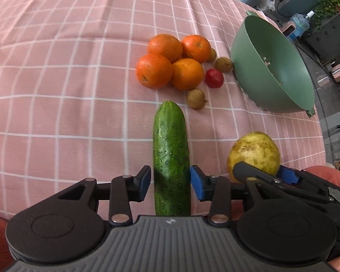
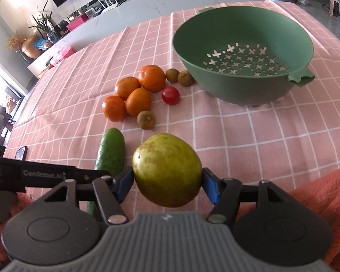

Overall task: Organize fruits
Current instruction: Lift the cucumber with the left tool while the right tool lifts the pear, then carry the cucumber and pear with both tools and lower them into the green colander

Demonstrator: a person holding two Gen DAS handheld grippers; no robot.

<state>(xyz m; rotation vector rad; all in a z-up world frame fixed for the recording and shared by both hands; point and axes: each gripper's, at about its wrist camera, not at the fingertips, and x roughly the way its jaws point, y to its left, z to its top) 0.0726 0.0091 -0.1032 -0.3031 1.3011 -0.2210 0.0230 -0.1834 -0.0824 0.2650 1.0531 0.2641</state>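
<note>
A green cucumber lies on the pink checked cloth, pointing away from me. My left gripper straddles its near half, jaws open, with a sliver of gap at the left pad. My right gripper is shut on a yellow-green guava-like fruit, held just above the cloth to the right of the cucumber. Beyond them sit several oranges, a red cherry tomato and three small brown fruits. The green colander stands empty at the far right.
The cloth's right edge drops off just past the colander. An orange sleeve shows beside the right gripper. A dark phone lies at the left table edge. Open cloth stretches to the left of the oranges.
</note>
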